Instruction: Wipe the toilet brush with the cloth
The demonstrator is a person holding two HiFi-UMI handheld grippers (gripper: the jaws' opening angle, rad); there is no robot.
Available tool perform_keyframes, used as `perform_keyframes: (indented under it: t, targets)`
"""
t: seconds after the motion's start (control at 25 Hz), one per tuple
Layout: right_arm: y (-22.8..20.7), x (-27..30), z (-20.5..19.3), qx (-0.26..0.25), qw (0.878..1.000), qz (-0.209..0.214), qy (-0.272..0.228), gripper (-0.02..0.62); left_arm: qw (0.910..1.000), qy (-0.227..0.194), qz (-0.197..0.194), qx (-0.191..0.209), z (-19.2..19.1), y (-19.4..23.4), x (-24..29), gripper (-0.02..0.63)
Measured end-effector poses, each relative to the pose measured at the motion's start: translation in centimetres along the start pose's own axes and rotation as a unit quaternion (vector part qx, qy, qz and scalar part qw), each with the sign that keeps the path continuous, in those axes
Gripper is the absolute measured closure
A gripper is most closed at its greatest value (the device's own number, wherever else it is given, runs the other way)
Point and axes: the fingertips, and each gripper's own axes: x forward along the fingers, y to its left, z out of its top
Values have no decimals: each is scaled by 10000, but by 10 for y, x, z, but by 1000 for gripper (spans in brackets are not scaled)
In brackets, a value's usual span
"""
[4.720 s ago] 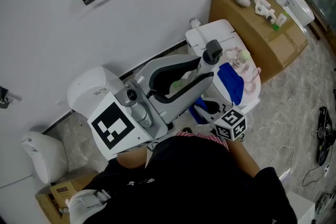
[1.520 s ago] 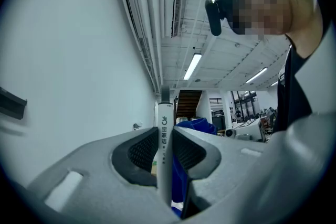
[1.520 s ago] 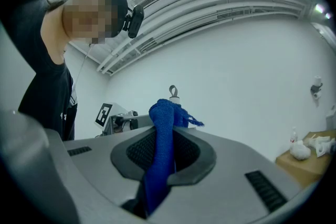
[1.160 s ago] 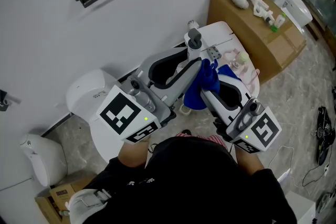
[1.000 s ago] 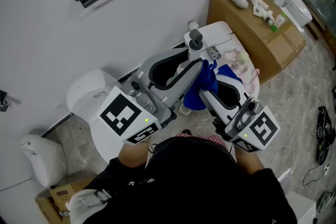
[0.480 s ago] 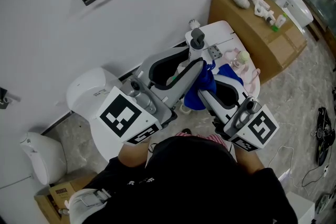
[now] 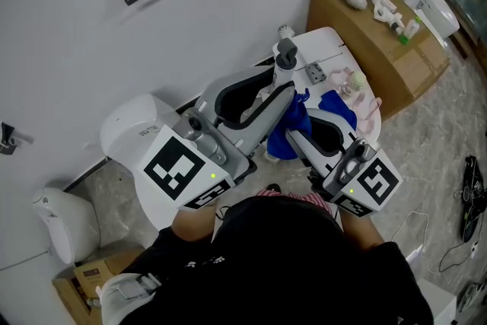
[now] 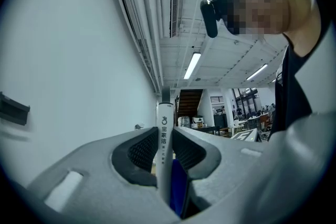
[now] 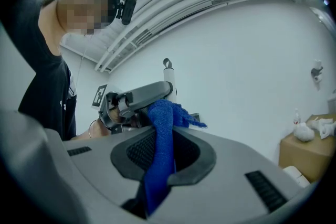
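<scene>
The toilet brush has a white shaft and a grey top, and it stands upright. My left gripper is shut on that shaft, which sits between its dark pads. A blue cloth hangs bunched against the brush just below the left jaws. My right gripper is shut on the cloth, whose upper end drapes over the left gripper's jaw. In the left gripper view a strip of the cloth shows beside the shaft. The brush head is hidden.
A white toilet stands behind the brush, with another blue cloth and small pink items on it. To its right is a cardboard box with toys. A white unit and a bin stand at left, and cables lie on the floor.
Several seconds ago my right gripper was low beside the toilet; it has since come up with the blue cloth against the brush. Over the last second both grippers have barely moved.
</scene>
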Motion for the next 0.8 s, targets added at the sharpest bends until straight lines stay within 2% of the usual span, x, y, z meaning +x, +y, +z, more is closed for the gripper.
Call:
perform_keyframes:
  t: [0.8]
  targets:
    - [-2,-2,-18,134,9997,-73,168,532,10000,-58,-62,24,4,-1,1,515]
